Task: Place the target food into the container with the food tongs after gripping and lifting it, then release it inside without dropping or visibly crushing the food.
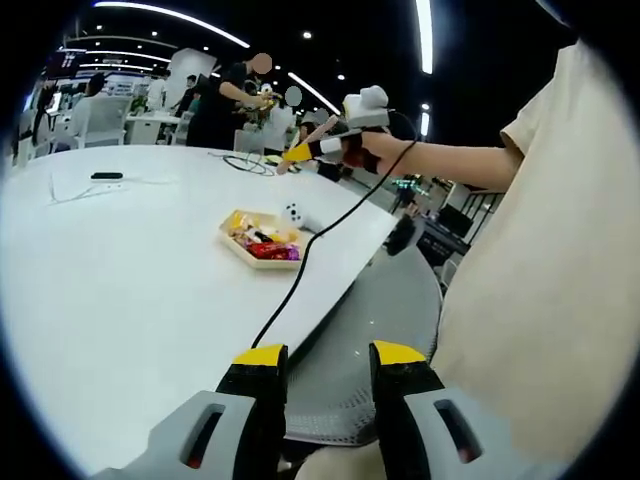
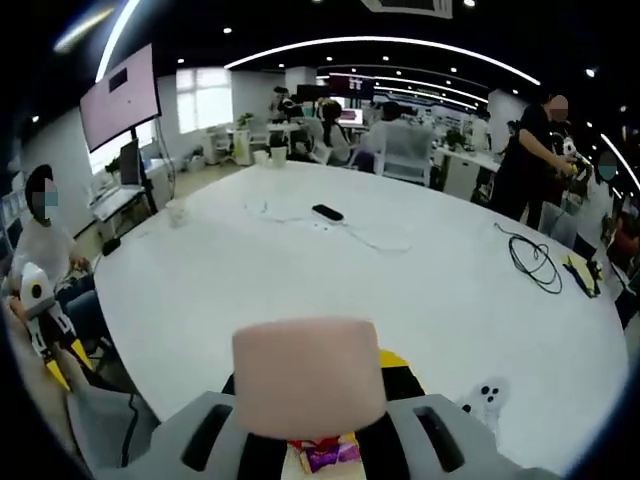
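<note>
My right gripper [image 2: 310, 400] holds a pale pink block of food [image 2: 309, 375] between its jaws, above the tray [image 1: 240, 247] of snacks near the table [image 1: 120, 290] edge; lifting done, release remains; my left gripper [image 1: 328, 362] stays out, jaws apart, empty.

Pink block [image 2: 309, 376] hides right gripper's [image 2: 312, 400] jaw tips | tray [image 2: 322, 455] below cut off by frame edge, mostly hidden | sweets [image 1: 262, 240] in tray too small to identify | left gripper [image 1: 327, 365] base cropped
</note>
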`<state>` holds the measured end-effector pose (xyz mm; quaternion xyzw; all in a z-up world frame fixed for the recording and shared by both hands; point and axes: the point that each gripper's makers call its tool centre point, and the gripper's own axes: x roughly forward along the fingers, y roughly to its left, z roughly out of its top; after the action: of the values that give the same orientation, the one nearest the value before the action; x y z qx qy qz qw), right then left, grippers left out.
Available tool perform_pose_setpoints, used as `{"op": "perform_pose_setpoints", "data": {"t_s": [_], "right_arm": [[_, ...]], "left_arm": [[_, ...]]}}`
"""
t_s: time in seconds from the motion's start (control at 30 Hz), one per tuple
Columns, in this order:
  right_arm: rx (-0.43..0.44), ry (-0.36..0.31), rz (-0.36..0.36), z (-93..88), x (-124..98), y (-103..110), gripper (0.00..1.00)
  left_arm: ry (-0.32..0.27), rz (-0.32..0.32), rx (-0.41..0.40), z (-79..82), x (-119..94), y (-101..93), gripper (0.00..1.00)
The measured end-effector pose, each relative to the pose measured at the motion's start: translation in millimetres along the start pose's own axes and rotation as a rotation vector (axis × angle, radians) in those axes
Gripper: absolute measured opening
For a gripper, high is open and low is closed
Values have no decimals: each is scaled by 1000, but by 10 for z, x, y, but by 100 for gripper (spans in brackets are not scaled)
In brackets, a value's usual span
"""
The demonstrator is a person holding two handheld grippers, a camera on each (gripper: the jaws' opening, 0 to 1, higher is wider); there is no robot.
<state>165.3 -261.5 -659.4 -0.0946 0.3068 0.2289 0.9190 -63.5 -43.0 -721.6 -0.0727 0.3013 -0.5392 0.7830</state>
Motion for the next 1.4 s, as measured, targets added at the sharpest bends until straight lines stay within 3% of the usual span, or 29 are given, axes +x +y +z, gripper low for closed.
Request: {"op": "perform_pose_setpoints", "data": {"t_s": [0.23, 0.5, 0.93, 1.23, 1.4], "right_arm": [[46, -11, 46, -120, 7, 210, 22], [62, 5, 164, -228, 6, 561, 23], [41, -51, 273, -64, -160, 827, 24], [54, -106, 443, 48, -316, 1227, 24], [61, -107, 477, 26, -342, 1326, 24]], "left_arm": [[21, 0, 19, 13, 16, 19, 32], [7, 36, 47, 161, 40, 69, 33], [-2, 35, 130, 483, 128, 60, 28], [-17, 12, 180, 754, 206, 22, 26], [-25, 0, 195, 834, 261, 4, 26]]}}
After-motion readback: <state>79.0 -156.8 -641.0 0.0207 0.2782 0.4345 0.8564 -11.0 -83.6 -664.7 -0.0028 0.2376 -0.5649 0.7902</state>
